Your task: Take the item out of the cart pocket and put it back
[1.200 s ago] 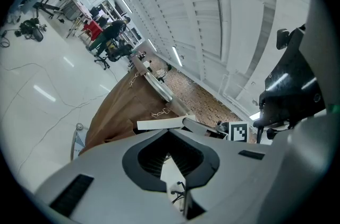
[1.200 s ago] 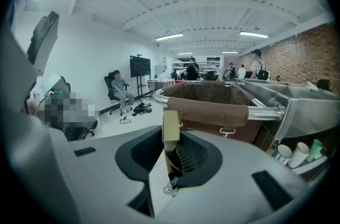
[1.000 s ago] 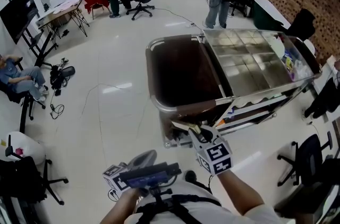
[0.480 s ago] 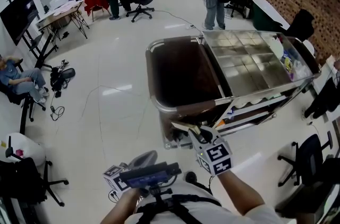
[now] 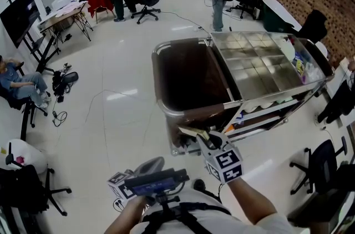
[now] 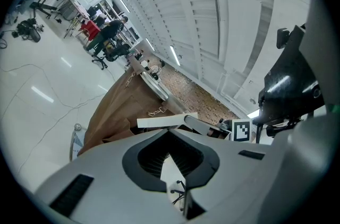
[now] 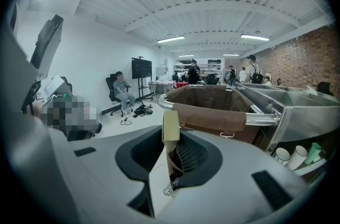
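Note:
My right gripper [image 5: 203, 139] hovers at the near side of the cart, just below the brown bag's rim, shut on a thin flat beige card-like item [image 5: 191, 131]. Seen from the right gripper view, the item [image 7: 170, 129] stands edge-on between the pads of that gripper [image 7: 171, 149]. The cart's side pockets [image 5: 248, 115] lie just right of it, with paper cups [image 7: 290, 156] showing. My left gripper [image 5: 152, 167] is held low near my body, jaws together and empty [image 6: 170, 135]. It looks at the flat item [image 6: 166, 121] and the brown bag [image 6: 122, 109].
The steel cart [image 5: 266, 69] has a brown bag [image 5: 188, 77] on its left and divided trays on its right. Office chairs [image 5: 324, 163] stand to the right and left. People stand by desks [image 5: 64, 11] at the back; cables lie on the floor.
Neither gripper nor the held item has moved. Only a person standing behind the cart has shifted a little.

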Motion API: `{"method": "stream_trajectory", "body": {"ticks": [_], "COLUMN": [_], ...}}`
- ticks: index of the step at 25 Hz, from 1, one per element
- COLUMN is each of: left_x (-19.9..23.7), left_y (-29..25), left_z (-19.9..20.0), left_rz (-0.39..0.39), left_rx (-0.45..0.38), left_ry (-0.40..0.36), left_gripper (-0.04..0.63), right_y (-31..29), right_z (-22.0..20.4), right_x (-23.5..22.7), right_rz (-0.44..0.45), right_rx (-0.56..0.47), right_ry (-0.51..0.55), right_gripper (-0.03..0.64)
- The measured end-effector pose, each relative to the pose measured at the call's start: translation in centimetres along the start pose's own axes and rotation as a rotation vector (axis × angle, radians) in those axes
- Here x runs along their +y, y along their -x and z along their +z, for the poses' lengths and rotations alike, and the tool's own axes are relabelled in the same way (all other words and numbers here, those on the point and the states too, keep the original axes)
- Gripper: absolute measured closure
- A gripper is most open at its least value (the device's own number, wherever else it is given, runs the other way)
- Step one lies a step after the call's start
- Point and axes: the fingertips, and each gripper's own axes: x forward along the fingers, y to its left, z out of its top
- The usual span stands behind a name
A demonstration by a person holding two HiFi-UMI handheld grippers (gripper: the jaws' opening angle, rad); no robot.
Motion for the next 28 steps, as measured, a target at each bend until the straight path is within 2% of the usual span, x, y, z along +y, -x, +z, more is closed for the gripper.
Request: {"method": "stream_trajectory", "body": {"ticks": [13,28], "left_x": [-0.4,-0.3], "left_y": [-0.1,0.0], "left_z": [0.2,-0.2], "left_rz": [-0.004,-0.03], "left_rx": [-0.02,0.002], "left_ry": [0.003,-0.02], "left_gripper": [0.601,0.601], "right_y": [0.9,2.0], "right_z": [0.8,2.1], "right_x": [0.5,0.4], "right_rz": [0.003,-0.006], "right_rx": [-0.012,-0.036], "right_ry": [0.004,0.009], "right_gripper": [0.54,0.54]}}
